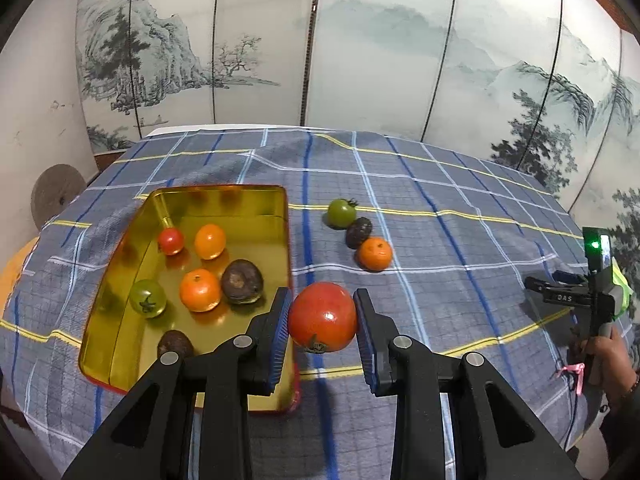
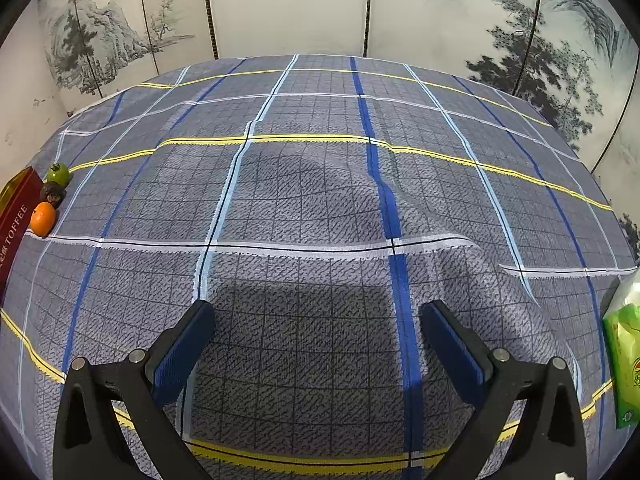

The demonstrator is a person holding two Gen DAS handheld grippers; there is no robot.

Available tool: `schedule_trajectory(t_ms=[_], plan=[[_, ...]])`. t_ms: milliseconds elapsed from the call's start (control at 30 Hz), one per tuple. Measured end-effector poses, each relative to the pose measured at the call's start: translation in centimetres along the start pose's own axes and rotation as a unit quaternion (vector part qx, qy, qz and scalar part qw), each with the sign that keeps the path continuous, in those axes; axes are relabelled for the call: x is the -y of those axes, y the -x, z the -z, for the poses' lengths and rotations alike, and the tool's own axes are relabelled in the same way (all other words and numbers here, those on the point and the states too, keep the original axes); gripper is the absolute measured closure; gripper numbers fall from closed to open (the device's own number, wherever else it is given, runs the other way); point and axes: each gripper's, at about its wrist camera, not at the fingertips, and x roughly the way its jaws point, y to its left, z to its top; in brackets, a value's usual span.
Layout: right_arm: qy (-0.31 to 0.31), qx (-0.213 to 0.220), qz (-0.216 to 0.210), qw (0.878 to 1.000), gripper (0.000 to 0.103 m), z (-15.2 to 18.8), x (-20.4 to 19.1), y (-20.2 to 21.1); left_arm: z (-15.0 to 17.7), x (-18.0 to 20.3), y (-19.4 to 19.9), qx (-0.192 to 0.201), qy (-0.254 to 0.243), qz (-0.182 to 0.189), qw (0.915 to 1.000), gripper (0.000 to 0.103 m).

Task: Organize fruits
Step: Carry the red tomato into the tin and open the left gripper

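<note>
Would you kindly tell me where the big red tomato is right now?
In the left wrist view, the big red tomato is held in the left gripper, just right of the gold tin.

"TOFFEE" on the red tin side [image 2: 16, 224]; "DAS" on the right gripper [image 1: 568, 298].

Even, fairly bright indoor light from above, strong fisheye bending with dark vignetted corners, glare and fruit reflections inside the gold tin [image 1: 120, 320], highlight on the red tomato [image 1: 322, 317], soft gripper shadow on the checked tablecloth [image 2: 300, 208], focus sharp.
</note>
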Motion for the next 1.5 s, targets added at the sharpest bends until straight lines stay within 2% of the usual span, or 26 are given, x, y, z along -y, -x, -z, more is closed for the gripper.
schedule_trajectory(t_ms=[533,1500], plan=[[-0.002,0.000,0.002,1.000,0.000,0.0,0.0,0.0,0.8,-2.9,-2.3,-0.009,-0.008,-0.047,0.9988,0.071],[-0.009,0.001,0.007,1.000,0.000,0.0,0.5,0.0,1.5,-4.9,-4.8,-0.025,0.000,-0.062,0.9978,0.071]])
